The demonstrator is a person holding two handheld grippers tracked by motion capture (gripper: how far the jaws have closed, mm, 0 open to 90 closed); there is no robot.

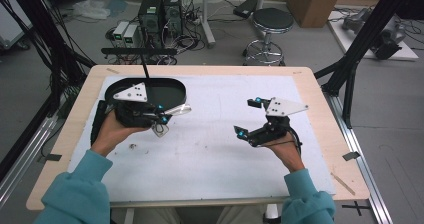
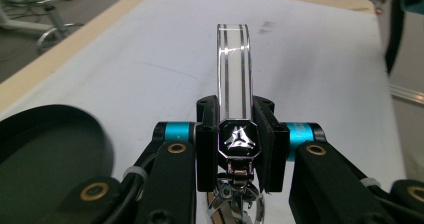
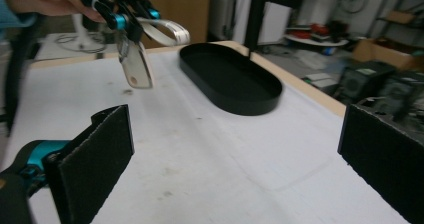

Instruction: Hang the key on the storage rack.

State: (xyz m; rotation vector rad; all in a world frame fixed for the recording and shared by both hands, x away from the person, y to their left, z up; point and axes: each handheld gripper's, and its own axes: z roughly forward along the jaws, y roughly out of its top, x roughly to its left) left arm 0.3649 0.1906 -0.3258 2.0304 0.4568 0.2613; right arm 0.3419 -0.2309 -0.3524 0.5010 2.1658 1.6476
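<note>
Your sleeves (image 1: 75, 194) enter at the near table edge, and each hand carries one gripper over the white mat (image 1: 210, 154).

Left gripper (image 1: 162, 115): it is clenched on the watch (image 2: 239, 139). In the left gripper view the two pads (image 2: 206, 149) press on either side of the octagonal case, which sits between them with its dark face toward the camera. A clear strap rises from the case and arches away past the jaw tips. Below the case, the metal clasp end hangs down between the jaws. In the right gripper view the same watch (image 3: 150, 44) is carried clear of the mat, one strap end dangling beneath the gripper and the other curving toward the tray (image 3: 230, 79).

Position relative to the tray (image 1: 177, 86): the left gripper sits at the tray's near rim, partly over it in the high view. The watch is just beside that rim, on the near right side, not inside the tray.

Right gripper (image 1: 249, 117): it is released. Its jaws stand wide apart with nothing between them. It is held well to the right of the tray and well apart from the watch.
</note>
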